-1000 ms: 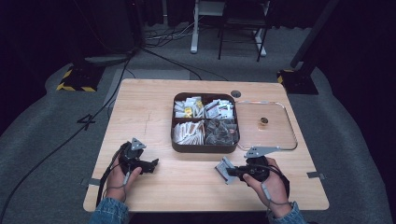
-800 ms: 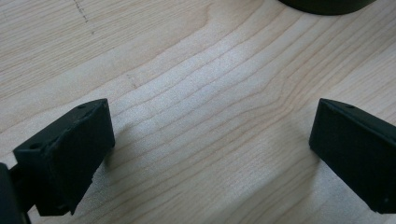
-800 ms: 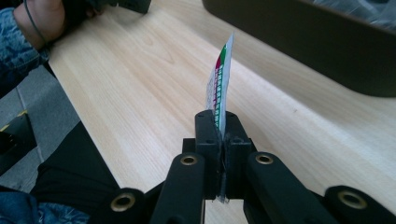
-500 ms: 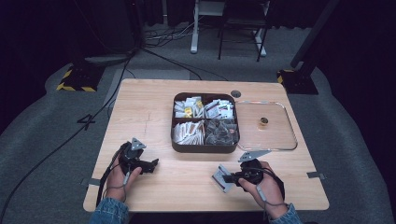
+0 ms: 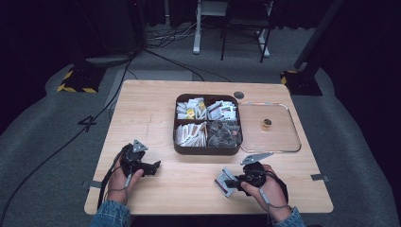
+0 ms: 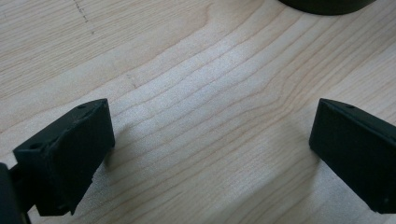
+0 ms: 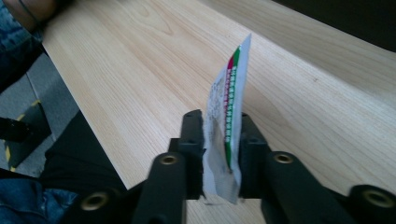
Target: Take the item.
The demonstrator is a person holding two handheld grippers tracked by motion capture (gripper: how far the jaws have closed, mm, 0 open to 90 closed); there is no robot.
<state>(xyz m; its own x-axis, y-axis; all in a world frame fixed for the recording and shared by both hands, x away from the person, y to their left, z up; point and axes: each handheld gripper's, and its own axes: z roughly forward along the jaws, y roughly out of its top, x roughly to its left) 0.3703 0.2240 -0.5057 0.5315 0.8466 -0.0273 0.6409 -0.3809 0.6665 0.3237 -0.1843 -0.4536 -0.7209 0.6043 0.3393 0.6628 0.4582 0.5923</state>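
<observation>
The right gripper (image 5: 226, 181) has been drawing back toward the counter's (image 5: 151, 109) near edge, pinching a sachet (image 7: 226, 116) clear of the divided box (image 5: 208, 150); left gripper (image 6: 210, 149) is waiting spread, empty.

A wooden table (image 5: 156, 109) carries a divided box (image 5: 207, 149) and clear lid (image 5: 283, 137).

Black grippers: left gripper (image 5: 153, 166), right gripper (image 5: 226, 182); grey triangular top plates, brass screws, blocky jaws; denim sleeves (image 5: 109, 215).
</observation>
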